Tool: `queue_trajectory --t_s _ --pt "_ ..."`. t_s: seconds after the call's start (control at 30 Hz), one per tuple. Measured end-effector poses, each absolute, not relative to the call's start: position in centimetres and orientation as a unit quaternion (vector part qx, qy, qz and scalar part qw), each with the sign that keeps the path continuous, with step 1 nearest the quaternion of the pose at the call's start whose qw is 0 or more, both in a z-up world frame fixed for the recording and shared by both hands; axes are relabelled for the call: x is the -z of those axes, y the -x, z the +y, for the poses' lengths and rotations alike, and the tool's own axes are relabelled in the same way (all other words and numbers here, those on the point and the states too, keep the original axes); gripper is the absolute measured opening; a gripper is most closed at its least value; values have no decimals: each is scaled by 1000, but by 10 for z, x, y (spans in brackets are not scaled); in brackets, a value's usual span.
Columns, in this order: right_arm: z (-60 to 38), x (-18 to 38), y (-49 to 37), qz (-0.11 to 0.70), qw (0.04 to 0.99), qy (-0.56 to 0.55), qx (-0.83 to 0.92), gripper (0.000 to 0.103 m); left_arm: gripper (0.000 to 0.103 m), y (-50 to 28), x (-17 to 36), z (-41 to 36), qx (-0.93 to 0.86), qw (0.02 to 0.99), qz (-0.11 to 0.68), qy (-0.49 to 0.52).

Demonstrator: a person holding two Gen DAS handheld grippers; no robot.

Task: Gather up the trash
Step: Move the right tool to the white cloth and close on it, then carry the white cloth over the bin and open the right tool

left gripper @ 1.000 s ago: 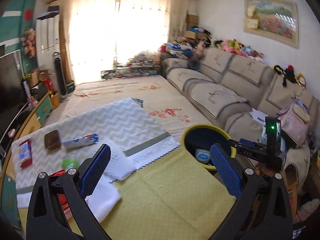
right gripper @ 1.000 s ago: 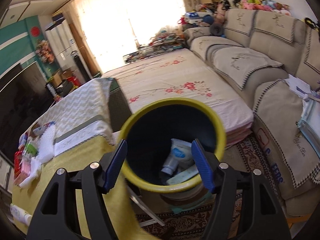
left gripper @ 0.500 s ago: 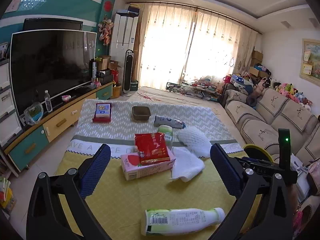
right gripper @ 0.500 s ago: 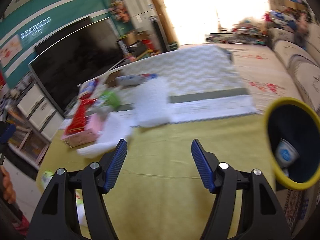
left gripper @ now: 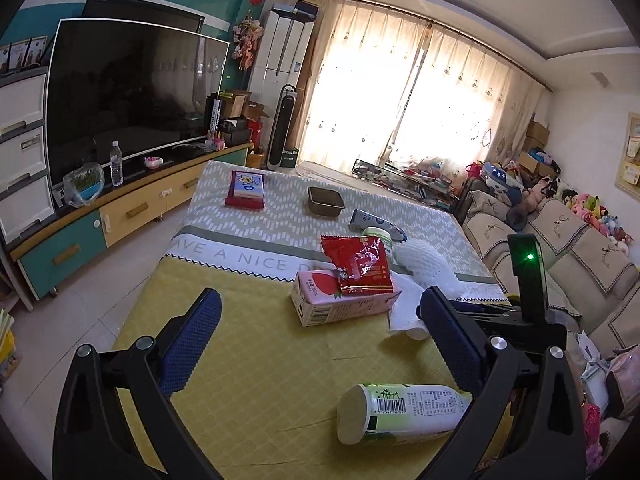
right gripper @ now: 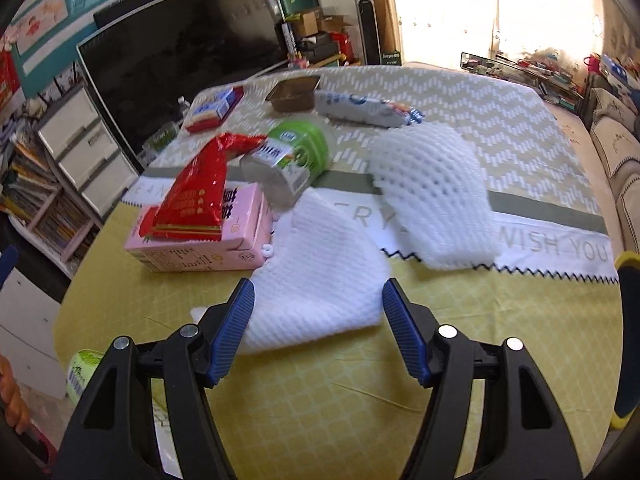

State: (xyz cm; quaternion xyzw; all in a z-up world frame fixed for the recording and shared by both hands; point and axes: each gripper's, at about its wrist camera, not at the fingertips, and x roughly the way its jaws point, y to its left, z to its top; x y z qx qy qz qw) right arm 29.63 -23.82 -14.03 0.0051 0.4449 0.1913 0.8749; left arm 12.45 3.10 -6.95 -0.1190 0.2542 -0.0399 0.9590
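Brown tray (left gripper: 326,201) looks empty; bin rim (right gripper: 628,264) only.

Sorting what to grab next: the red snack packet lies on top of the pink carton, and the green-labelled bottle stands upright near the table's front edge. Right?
Partly. The red packet does lie on the pink carton, but the bottle is not upright: it lies on its side on the yellow cloth, as the left wrist view shows.
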Motion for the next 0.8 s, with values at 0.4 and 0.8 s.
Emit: queue_trajectory --t_s 0.4,0.8 --pt "-230 145 -295 440 884 46 -153 9 98 -125 78 34 33 953 270 132" --pt "-265 92 -247 377 910 0 -172 9 98 -116 68 20 33 958 259 116"
